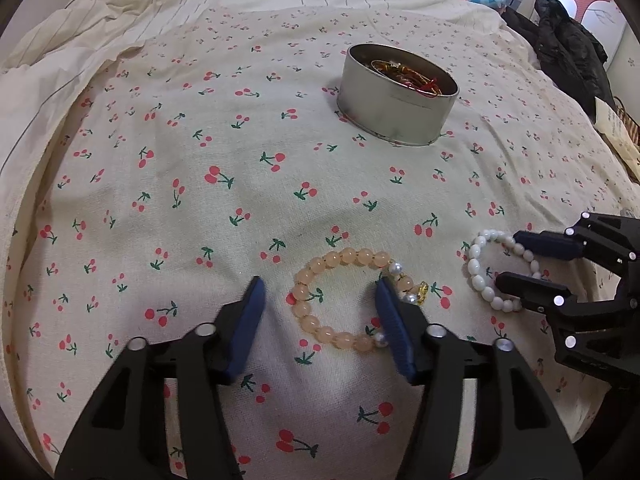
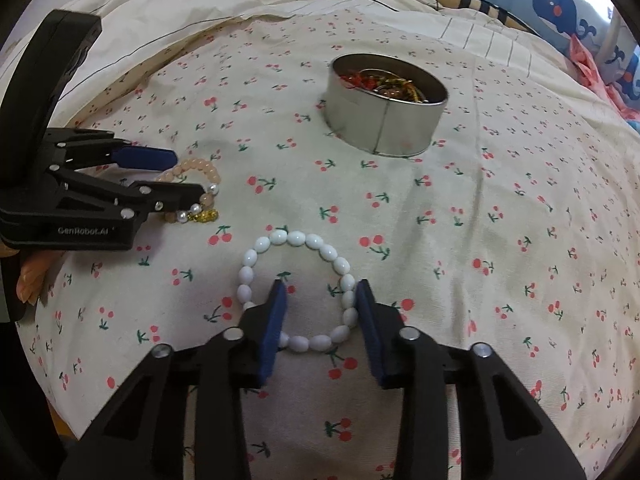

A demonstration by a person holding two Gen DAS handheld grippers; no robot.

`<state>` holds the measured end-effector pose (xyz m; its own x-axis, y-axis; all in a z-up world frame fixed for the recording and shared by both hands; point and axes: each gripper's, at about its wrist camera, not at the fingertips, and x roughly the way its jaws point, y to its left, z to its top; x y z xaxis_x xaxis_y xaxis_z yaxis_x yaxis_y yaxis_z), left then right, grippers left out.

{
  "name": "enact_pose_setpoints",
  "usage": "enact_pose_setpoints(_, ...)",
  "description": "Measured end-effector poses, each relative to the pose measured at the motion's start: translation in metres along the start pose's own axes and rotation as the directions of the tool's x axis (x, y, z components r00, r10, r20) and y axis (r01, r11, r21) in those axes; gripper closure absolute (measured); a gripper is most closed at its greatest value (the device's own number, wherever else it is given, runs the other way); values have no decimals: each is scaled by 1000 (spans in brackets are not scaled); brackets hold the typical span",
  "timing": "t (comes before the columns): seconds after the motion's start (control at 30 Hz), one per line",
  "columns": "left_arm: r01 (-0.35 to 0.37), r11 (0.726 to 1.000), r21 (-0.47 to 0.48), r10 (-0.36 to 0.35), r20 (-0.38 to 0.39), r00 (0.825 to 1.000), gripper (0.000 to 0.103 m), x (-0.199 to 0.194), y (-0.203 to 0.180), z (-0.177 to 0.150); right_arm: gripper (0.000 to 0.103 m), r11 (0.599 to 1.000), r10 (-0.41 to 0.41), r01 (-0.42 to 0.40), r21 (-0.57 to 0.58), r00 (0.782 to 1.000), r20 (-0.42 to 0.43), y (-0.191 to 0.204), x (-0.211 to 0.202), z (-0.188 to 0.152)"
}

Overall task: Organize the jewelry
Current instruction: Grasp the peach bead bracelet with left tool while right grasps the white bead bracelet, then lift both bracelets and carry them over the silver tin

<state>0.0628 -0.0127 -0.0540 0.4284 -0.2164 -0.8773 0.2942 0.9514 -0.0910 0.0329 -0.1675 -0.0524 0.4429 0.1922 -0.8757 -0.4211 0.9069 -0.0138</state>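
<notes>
Cherry-print bedspread (image 1: 200, 208) under metal tin (image 1: 396, 112), peach bracelet (image 1: 320, 308), white bracelet (image 2: 296, 292)

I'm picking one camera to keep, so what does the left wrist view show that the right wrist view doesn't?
Only the left wrist view: a black jacket at the bed's right edge, and a basket beside it.
Only the right wrist view: a whale-print pillow, and fingertips of the hand under the left gripper.
Both: the tin of jewelry, the peach bracelet, the white bracelet, the cherry-print sheet, and the right gripper.
</notes>
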Motion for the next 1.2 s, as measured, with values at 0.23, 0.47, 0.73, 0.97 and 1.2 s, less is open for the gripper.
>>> enact_pose_setpoints(0.23,37,999,-8,-37,-2,999,95,-6,6,-2,95,1000,5,-5,-9,1000,6,5,-1,-2)
enact_pose_setpoints(0.47,72,997,-12,-71,39,997,96,-22,6,2,95,1000,-6,5,16,999,45,3,-10,-1)
enact_pose_setpoints(0.73,75,997,-18,-73,99,992,96,-39,8,10,95,999,-6,2,39,996,94,-4,-25,0)
enact_pose_setpoints(0.97,95,995,-13,-92,139,986,96,-50,8,12,95,999,-13,7,48,992,125,-4,-33,2)
enact_pose_setpoints(1.2,117,993,-2,-115,161,980,96,-53,-1,19,95,998,-27,18,63,988,154,-8,-41,3)
